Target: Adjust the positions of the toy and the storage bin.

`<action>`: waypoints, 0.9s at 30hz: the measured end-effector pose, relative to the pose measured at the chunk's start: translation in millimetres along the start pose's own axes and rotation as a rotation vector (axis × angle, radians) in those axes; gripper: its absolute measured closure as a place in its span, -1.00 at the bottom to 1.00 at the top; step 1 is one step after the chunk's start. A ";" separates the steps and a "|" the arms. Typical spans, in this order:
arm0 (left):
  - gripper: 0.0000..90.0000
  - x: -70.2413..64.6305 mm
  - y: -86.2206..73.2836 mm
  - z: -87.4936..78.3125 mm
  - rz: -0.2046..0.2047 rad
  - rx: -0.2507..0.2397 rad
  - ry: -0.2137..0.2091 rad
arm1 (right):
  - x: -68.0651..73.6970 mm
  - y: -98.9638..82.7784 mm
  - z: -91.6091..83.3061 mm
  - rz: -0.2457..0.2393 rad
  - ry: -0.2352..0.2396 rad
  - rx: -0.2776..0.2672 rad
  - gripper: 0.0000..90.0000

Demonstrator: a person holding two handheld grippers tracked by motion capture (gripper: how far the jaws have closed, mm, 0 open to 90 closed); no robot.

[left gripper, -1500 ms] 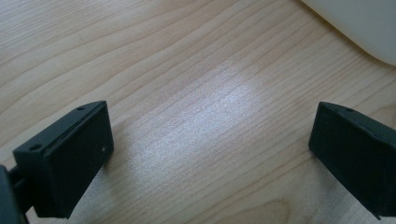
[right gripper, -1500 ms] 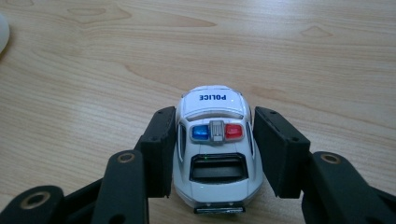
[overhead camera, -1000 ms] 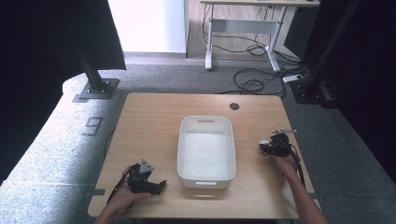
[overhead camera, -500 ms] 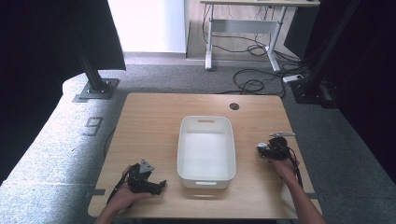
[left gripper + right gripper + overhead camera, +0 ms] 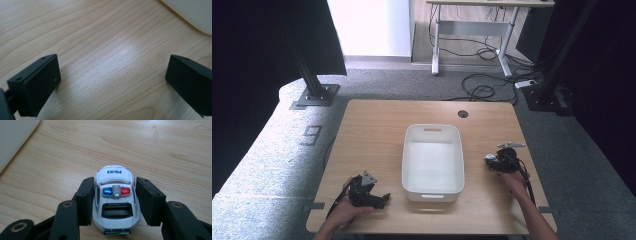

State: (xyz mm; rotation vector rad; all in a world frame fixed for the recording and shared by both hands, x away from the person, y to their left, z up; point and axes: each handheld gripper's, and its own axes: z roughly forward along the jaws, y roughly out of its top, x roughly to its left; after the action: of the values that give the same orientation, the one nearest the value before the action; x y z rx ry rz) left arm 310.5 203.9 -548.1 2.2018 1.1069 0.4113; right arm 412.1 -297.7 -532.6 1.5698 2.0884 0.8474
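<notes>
wood-grain table (image 5: 372,130), glossy plastic police car (image 5: 115,197)

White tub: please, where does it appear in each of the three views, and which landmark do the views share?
High view: the white tub stands at the table's middle.
Left gripper view: its curved wall is in the top right corner, beyond the open left claw.
Right gripper view: its edge is in the top left corner, apart from the police car that the right claw holds.
Shared landmark: the wooden table.
</notes>
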 end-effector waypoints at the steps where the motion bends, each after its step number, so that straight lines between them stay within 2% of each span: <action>1: -1.00 -0.1 0.0 0.0 0.000 0.000 0.000 | 0.6 -0.2 -0.1 0.000 0.000 0.000 0.12; 19: -1.00 -0.6 -0.2 -0.2 0.003 0.000 -0.002 | 15.5 -3.7 -3.2 -0.010 0.021 0.007 0.12; 27: -1.00 -0.9 -0.2 -0.3 0.004 0.000 -0.003 | 29.0 -5.4 -4.7 -0.020 0.043 0.013 0.12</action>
State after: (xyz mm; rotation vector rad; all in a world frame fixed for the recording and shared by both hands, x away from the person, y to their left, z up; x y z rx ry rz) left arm 309.7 203.4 -548.0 2.2046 1.1010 0.4089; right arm 396.7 -272.1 -531.4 1.5483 2.1404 0.8698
